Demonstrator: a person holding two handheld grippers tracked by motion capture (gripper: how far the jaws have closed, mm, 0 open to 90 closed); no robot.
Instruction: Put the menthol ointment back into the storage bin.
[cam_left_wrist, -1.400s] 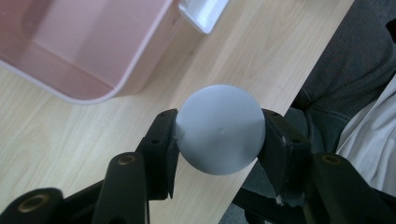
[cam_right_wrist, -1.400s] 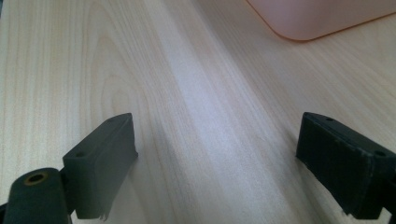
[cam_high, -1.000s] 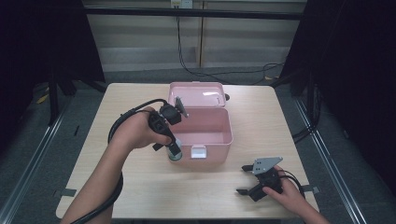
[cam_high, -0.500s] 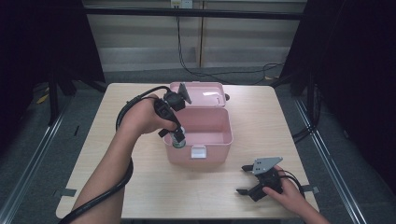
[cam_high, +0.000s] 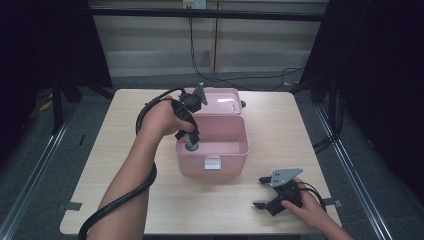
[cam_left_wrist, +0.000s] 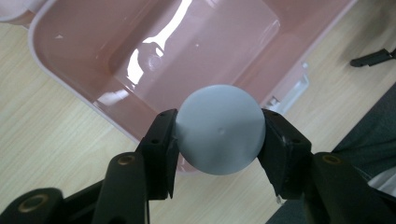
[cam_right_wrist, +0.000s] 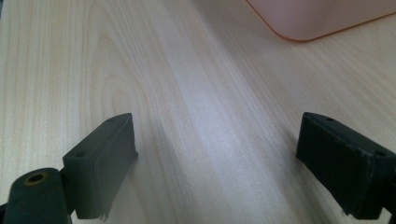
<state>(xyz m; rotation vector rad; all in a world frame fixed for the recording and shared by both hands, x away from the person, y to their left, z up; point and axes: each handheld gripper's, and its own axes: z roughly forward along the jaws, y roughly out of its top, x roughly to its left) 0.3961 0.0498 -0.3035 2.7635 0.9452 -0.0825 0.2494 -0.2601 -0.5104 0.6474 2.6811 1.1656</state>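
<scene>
The left gripper (cam_left_wrist: 219, 140) clamps a grey ball (cam_left_wrist: 219, 128) over the open pink box (cam_high: 235, 145). The right gripper (cam_high: 267, 200) rests on the worktop (cam_high: 125, 150), jaws wide apart.

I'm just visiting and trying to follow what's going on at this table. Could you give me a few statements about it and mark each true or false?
1. The left gripper holds a grey ball between its fingers. True.
2. The pink box is closed. False: its lid is open, and the inside is in plain sight.
3. The ball hangs above the box's left edge. True.
4. The right gripper holds a second ball. False: its fingers stand open with nothing between them, low over the wooden table.
</scene>
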